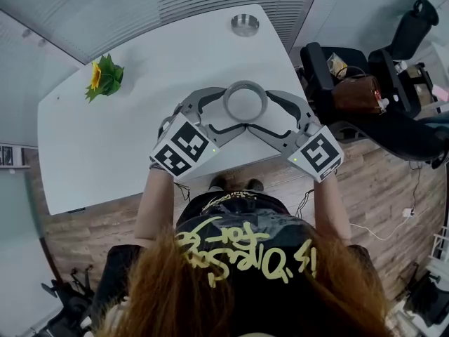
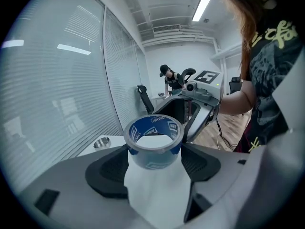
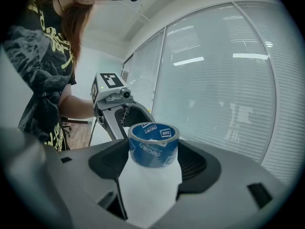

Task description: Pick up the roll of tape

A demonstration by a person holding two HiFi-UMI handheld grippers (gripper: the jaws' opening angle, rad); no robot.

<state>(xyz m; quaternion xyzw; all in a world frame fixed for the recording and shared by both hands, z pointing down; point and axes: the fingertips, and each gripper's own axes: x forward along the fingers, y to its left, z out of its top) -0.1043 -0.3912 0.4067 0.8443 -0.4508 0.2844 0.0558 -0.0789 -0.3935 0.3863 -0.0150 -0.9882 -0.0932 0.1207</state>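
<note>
Left gripper (image 1: 235, 109), right gripper (image 1: 258, 111): both clamped

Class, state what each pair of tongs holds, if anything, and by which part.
Left tongs and right tongs both clamp the roll of tape by its outer wall.

Blue-sided, grey-rimmed roll of tape (image 1: 245, 84), axis upright, near the front edge of the white table (image 1: 140, 132).

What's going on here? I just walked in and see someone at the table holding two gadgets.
A person stands at the white table with a handheld gripper in each hand. The left gripper and the right gripper face each other across the roll of tape, and each appears to have its jaws pressed against the roll's sides. Whether the roll is off the table can't be told. A sunflower and a small metal dish sit farther off.
</note>
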